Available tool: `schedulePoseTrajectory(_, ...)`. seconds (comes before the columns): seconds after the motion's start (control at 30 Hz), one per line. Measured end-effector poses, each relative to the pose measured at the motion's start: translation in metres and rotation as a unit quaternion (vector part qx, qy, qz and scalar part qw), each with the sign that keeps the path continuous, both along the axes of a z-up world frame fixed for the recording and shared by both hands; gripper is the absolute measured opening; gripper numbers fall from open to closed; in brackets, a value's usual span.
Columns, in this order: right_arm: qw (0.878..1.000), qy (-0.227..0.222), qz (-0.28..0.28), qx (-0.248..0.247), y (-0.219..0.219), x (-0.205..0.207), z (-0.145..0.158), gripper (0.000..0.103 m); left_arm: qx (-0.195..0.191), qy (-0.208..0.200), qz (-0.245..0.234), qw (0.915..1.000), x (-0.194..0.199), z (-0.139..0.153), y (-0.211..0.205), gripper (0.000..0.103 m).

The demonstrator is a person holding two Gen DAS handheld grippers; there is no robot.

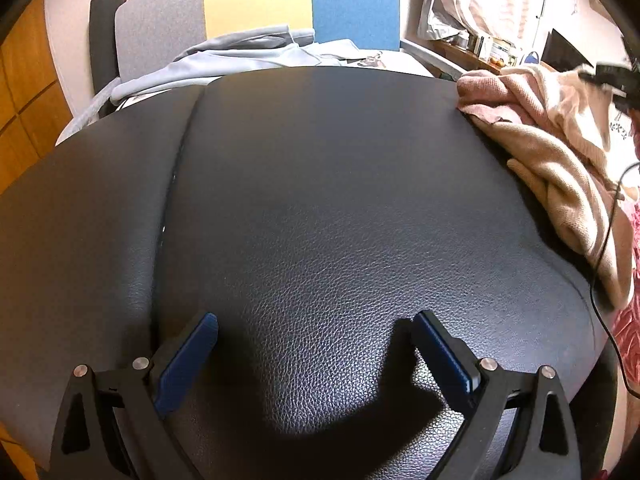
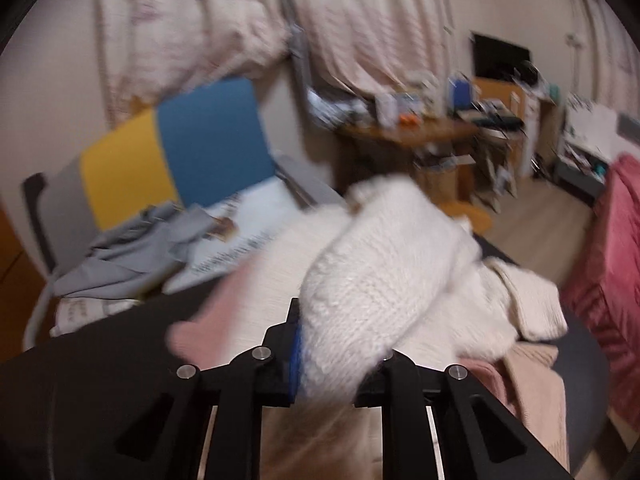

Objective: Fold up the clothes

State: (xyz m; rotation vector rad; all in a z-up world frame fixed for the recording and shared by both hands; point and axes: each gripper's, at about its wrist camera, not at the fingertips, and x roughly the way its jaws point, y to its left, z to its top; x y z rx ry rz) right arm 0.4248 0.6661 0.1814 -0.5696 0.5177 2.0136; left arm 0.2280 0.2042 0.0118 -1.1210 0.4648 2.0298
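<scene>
Over the broad black leather-textured seat surface (image 1: 320,200), the left gripper (image 1: 316,324) hung with its blue-padded jaws wide apart and empty, probably keeping that space free as a folding spot. Further right, a heap of beige and pink knitted garments (image 1: 560,152) lay at the surface's edge. Above it, the right gripper (image 2: 340,344) was clamped on a cream chunky-knit sweater (image 2: 384,264), seemingly to carry it across.
</scene>
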Motion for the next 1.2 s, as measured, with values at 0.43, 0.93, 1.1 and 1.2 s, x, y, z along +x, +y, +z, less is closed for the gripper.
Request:
schedulePoseTrajectory(0.43, 0.978, 0.081, 0.194, -0.007, -0.222, -0.165, -0.030, 0.017, 0.037, -0.010, 0.021, 0.9991, -0.023, 0.036, -0.009, 0.100)
schedulePoseTrajectory(0.93, 0.957, 0.092, 0.264, -0.074, -0.317, -0.136, -0.119, 0.017, 0.036, 0.005, -0.188, 0.9815, 0.016, 0.117, 0.158, 0.101)
schedulePoseTrajectory(1.1, 0.962, 0.080, 0.255, -0.053, -0.339, -0.116, -0.116, 0.017, -0.017, 0.034, -0.289, 0.9566, 0.060, 0.118, 0.219, 0.103)
schedulePoseTrajectory(1.2, 0.963, 0.071, 0.255, -0.045, -0.352, -0.095, -0.117, 0.017, -0.050, 0.045, -0.300, 0.9517, 0.071, 0.106, 0.241, 0.103)
